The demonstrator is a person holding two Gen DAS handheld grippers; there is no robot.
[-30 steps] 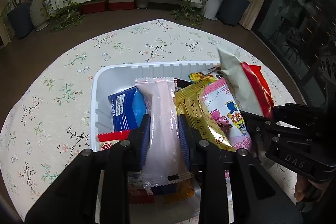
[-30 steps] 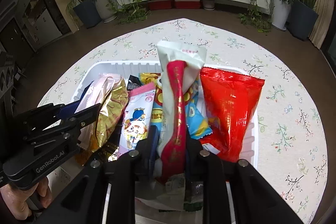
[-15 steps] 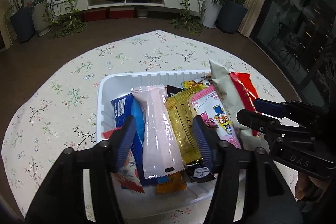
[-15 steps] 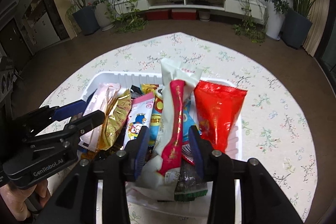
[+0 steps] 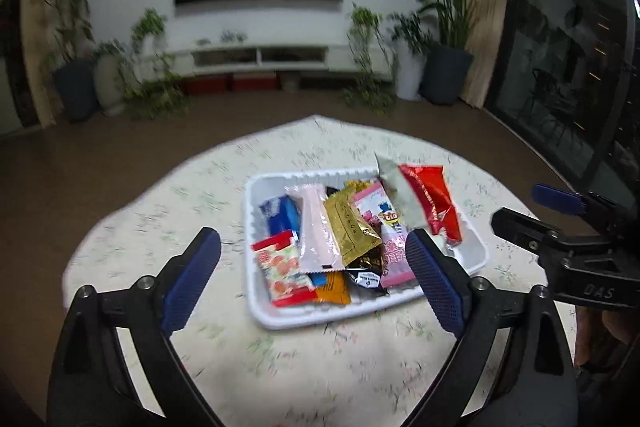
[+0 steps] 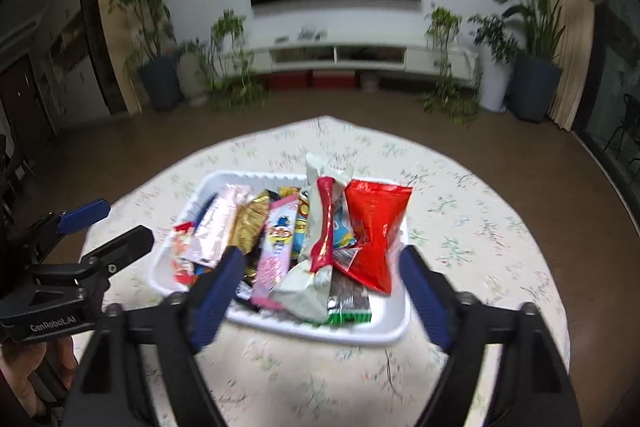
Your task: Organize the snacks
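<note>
A white tray (image 5: 256, 291) sits on the round floral table and holds several snack packets. In the left wrist view I see a pale pink packet (image 5: 318, 227), a gold packet (image 5: 350, 225) and a red bag (image 5: 434, 203). The right wrist view shows the tray (image 6: 386, 325) with a white-and-red packet (image 6: 324, 227) and the red bag (image 6: 376, 227) standing up in it. My left gripper (image 5: 314, 265) is wide open and empty, pulled back above the tray's near side. My right gripper (image 6: 316, 283) is wide open and empty, also drawn back from the tray.
The table (image 5: 320, 367) wears a floral cloth and ends in a curved edge with brown floor around it. A TV console (image 6: 340, 57) and potted plants (image 6: 532, 87) stand at the far wall. A glass door (image 5: 560, 67) is at the right.
Both grippers let go of their packets, opened wide and pulled up and back from the tray. The pink packet and the white-and-red packet now rest in the tray.
</note>
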